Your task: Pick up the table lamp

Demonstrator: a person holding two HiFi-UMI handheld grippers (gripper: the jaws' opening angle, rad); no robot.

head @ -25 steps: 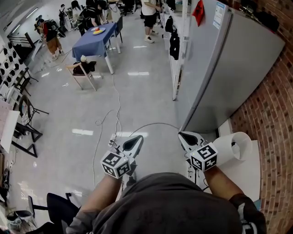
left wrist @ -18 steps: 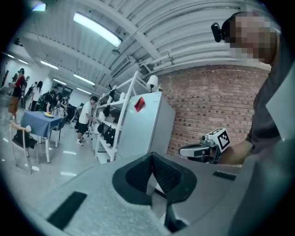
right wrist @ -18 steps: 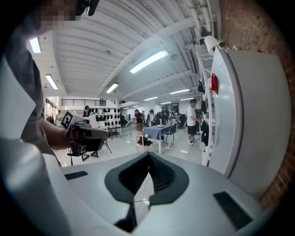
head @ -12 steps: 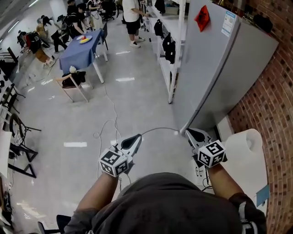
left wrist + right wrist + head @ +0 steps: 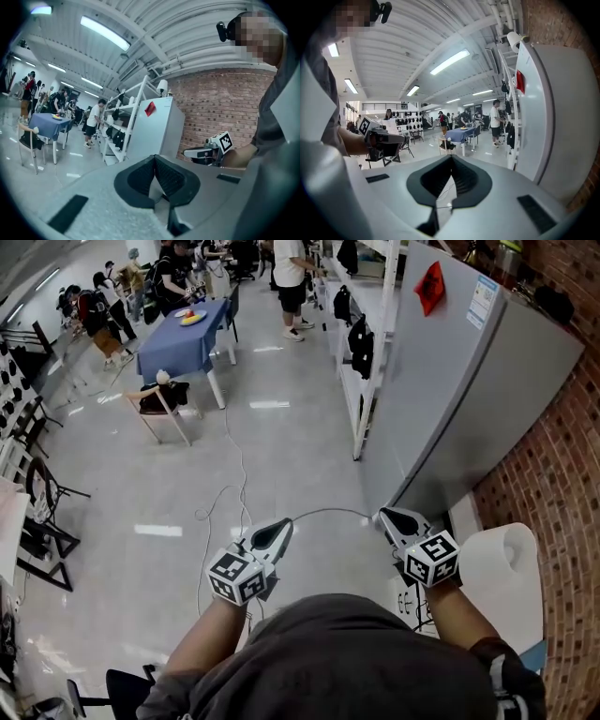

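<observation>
Left hand-held gripper (image 5: 283,526) clenched empty, right hand-held gripper (image 5: 381,515) clenched empty, both pointing forward

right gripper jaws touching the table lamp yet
Apart. In the head view the right gripper points ahead over the floor, its shut tips clear of the table lamp beside it.

Hand-held grippers: two, the left hand-held gripper (image 5: 281,527) and the right hand-held gripper (image 5: 384,516)
Table lamp (image 5: 504,563): one, just right of the right hand-held gripper
Refrigerator (image 5: 469,381): one, ahead of the right hand-held gripper
Blue-clothed table (image 5: 169,348): one, far ahead of the left hand-held gripper
Wooden chair (image 5: 161,401): one
</observation>
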